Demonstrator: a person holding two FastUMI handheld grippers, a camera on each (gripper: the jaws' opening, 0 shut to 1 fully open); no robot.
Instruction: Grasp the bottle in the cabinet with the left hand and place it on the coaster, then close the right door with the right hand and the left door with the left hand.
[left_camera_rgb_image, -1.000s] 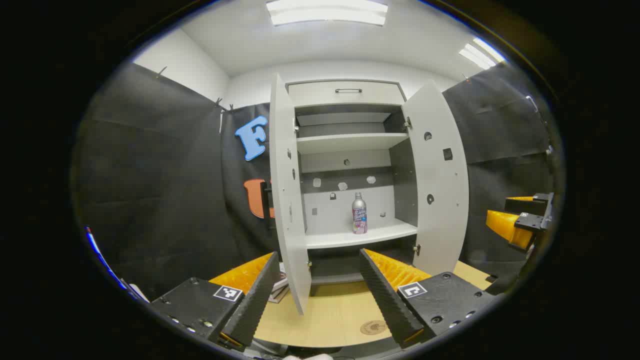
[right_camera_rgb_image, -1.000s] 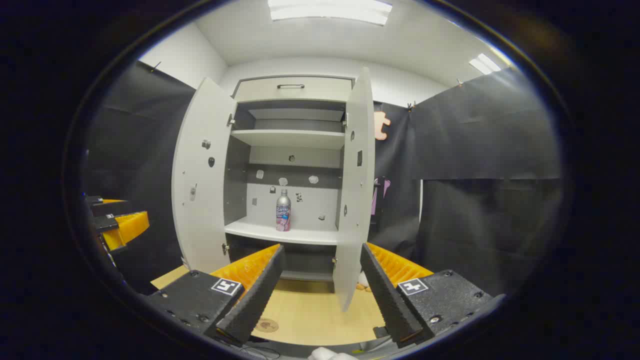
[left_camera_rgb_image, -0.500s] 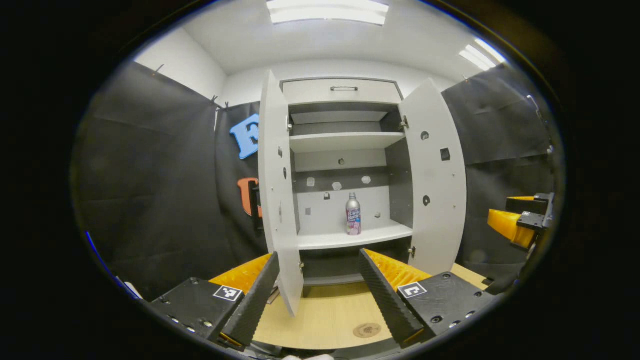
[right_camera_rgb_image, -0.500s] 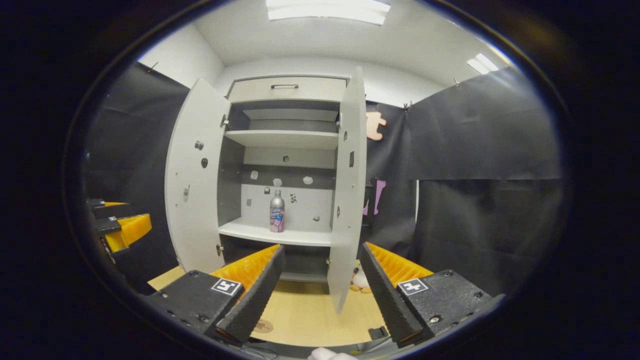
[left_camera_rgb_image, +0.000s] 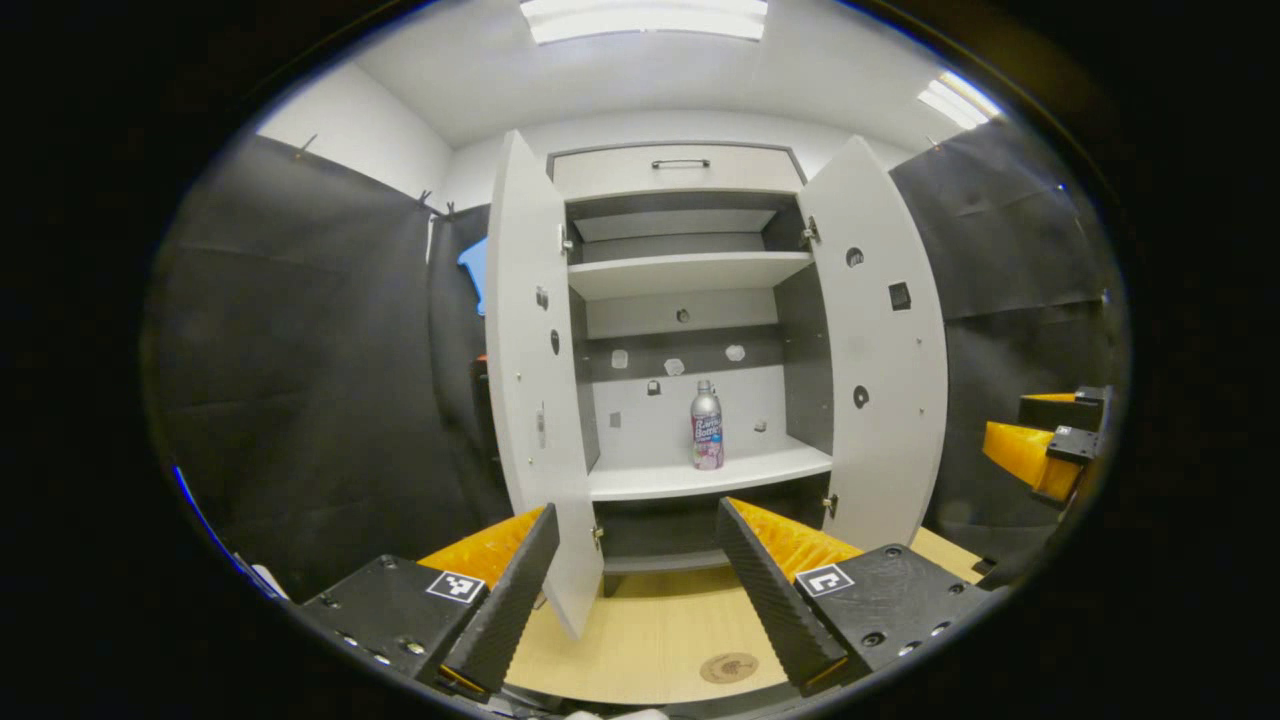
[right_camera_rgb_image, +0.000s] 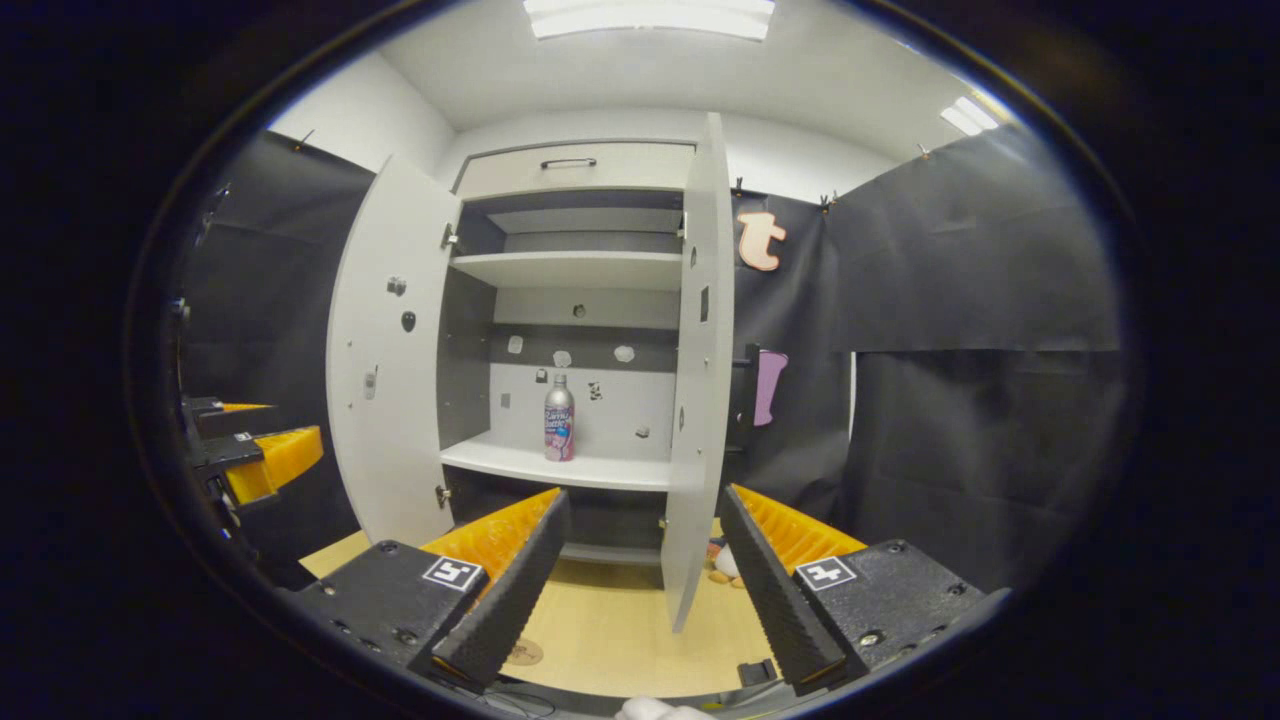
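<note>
A silver bottle (left_camera_rgb_image: 706, 425) (right_camera_rgb_image: 559, 419) with a pink label stands upright on the lower shelf of a white cabinet (left_camera_rgb_image: 690, 300) whose left door (left_camera_rgb_image: 530, 400) and right door (left_camera_rgb_image: 880, 360) both stand wide apart. On the wooden table lies a round brown coaster (left_camera_rgb_image: 728, 667) (right_camera_rgb_image: 521, 653). My left gripper (left_camera_rgb_image: 640, 590) hangs open in front of the cabinet, well short of the bottle, nothing between its fingers. My right gripper (right_camera_rgb_image: 640, 590) is open too, facing the right door's edge (right_camera_rgb_image: 700, 380). The other gripper also shows at the far edge of each view.
The wooden table (left_camera_rgb_image: 650, 640) runs up to the cabinet's foot. Black cloth walls stand on both sides. An upper shelf (left_camera_rgb_image: 685, 272) and a top drawer with a handle (left_camera_rgb_image: 680, 163) sit above. Small items lie on the table behind the right door (right_camera_rgb_image: 722, 570).
Both views have shifted slightly relative to the cabinet, which looks a little larger; the left door covers more of the cloth wall. Bottle, doors and finger gaps are unchanged.
</note>
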